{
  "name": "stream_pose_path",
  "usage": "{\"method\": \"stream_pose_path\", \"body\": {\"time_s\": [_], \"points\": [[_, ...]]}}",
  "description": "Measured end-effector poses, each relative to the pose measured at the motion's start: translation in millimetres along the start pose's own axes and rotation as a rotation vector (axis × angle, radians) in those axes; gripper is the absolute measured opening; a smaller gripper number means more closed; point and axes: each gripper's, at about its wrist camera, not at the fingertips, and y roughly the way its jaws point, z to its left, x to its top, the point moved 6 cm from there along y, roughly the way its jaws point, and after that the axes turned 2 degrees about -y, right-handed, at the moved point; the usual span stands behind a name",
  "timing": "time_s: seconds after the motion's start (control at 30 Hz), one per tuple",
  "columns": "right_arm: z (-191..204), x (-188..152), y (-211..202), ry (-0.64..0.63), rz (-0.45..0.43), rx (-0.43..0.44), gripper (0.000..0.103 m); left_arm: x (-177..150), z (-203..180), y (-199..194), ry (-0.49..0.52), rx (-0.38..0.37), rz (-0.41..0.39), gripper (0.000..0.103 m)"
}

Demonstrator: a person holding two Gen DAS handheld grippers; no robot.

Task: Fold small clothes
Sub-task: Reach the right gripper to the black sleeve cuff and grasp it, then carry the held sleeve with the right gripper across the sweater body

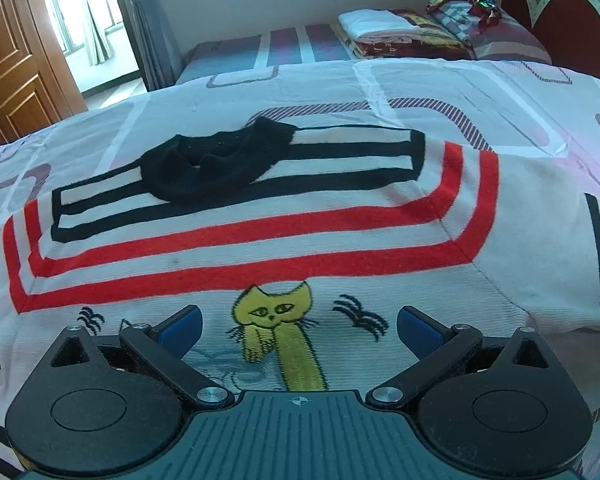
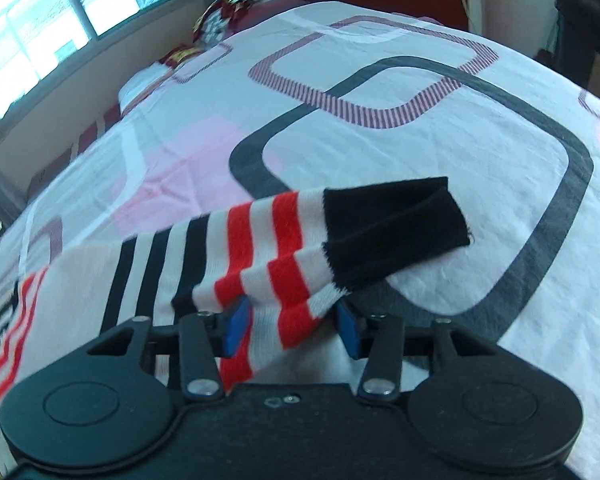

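A small white knit sweater (image 1: pixel 260 240) with red and black stripes, a black collar (image 1: pixel 216 160) and a yellow cat picture (image 1: pixel 278 320) lies flat on the bed. My left gripper (image 1: pixel 299 330) is open and empty just above the sweater's chest, over the cat. In the right wrist view, the sweater's striped sleeve (image 2: pixel 276 264) with a black cuff (image 2: pixel 392 228) lies between the blue pads of my right gripper (image 2: pixel 294 330). The sleeve is lifted a little off the bed; the jaws stand partly apart around it.
The bedspread (image 2: pixel 400 128) is white with grey, pink and striped rounded squares. Folded clothes and blankets (image 1: pixel 384 28) sit at the far end by the red headboard (image 1: pixel 572 20). A wooden door (image 1: pixel 8 64) stands at the left.
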Motion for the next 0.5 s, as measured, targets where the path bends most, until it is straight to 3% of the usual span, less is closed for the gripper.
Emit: {"method": "stream_pose_path", "body": {"time_s": [0.1,0.3,0.5], "points": [[-1.4,3.3,-0.5,0.021,-0.022,-0.01,0.021,2.0,6.0,-1.8,0.001,0.002,-0.007,0.103],[15.8,12.9,-16.5,0.005,-0.109,0.062,0.014,6.1,27.9,-6.5,-0.007,0.01,-0.026,0.103],[107.9,10.4,-46.3,-0.168,-0.164,0.24,0.013,10.3,79.8,-18.4,-0.067,0.008,-0.046,0.103]]}}
